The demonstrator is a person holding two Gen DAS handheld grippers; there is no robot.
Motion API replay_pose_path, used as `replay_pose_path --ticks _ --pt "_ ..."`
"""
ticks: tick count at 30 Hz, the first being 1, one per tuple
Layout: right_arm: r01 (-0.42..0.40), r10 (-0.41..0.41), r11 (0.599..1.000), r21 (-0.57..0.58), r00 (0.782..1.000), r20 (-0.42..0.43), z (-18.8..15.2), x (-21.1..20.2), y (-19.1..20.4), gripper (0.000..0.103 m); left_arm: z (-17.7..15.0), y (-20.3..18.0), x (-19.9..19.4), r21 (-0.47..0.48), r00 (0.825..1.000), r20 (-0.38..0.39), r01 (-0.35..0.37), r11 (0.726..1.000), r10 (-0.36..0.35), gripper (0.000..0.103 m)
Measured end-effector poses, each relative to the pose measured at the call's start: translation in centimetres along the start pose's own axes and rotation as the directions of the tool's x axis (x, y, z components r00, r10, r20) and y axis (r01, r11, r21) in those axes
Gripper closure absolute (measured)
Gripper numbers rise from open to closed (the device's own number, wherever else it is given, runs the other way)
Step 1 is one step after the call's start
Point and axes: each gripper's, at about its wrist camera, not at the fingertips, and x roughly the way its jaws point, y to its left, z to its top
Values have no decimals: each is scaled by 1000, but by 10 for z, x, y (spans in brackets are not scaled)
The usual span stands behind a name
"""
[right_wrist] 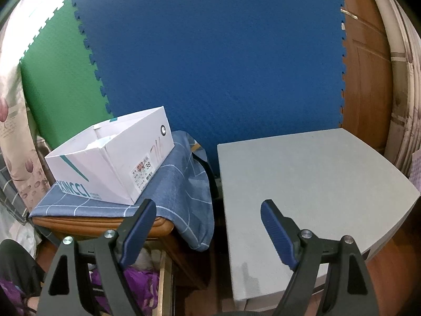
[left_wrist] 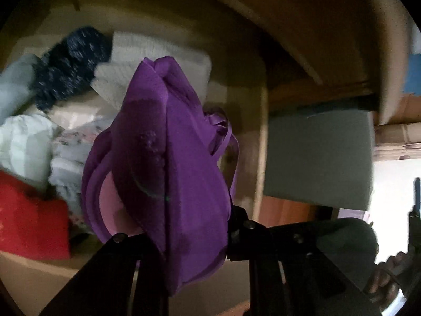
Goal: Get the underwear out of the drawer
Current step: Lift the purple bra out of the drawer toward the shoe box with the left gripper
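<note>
My left gripper [left_wrist: 181, 229] is shut on a purple piece of underwear [left_wrist: 163, 142], which stands up between the black jaws and hides the fingertips. Its straps [left_wrist: 223, 137] loop off to the right. Below and behind it lies the open wooden drawer [left_wrist: 259, 142], which holds folded clothes. In the right wrist view my right gripper [right_wrist: 209, 208] is open, its blue pads [right_wrist: 276, 226] wide apart with nothing between them, over the gap between the cabinet and a grey table. Purple fabric [right_wrist: 142, 284] shows in the drawer opening under that gripper's left finger.
The drawer holds a red item [left_wrist: 29, 223], a navy speckled one [left_wrist: 71, 65], a white knit one [left_wrist: 147, 63] and pale ones [left_wrist: 23, 144]. A white shoebox [right_wrist: 110, 158] sits on a blue checked cloth [right_wrist: 184, 184]. The grey table [right_wrist: 302, 189] stands to the right; blue foam mats [right_wrist: 210, 52] stand behind.
</note>
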Motion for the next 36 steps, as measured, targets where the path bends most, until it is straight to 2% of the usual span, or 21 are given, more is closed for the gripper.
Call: replay_pose_path --ticks 7,11,14,24,31,34,36 --pt "3 -3 1000 -7 1000 -10 -1 3 2 19 -13 2 -53 47 996 53 63 997 -65 88" --pt "4 -4 1000 -8 1000 -18 -1 5 2 19 -10 10 -93 93 990 74 111 989 -118 88" --pt "6 -6 1000 -13 1000 -23 0 6 3 19 -9 8 -119 128 982 93 151 980 -164 88" --pt "12 -13 1000 -24 999 -34 -1 9 6 19 -29 -17 -209 269 953 181 191 944 -244 87" --pt "13 -14 1000 -25 999 -34 -1 9 7 19 -39 -48 -277 366 919 243 209 907 -310 87" --pt "12 -13 1000 -26 999 -34 -1 9 7 19 -32 -64 -313 395 899 266 229 890 -349 87" --pt "11 -12 1000 -27 999 -34 -1 9 7 19 -19 -78 -339 412 877 285 253 875 -388 87"
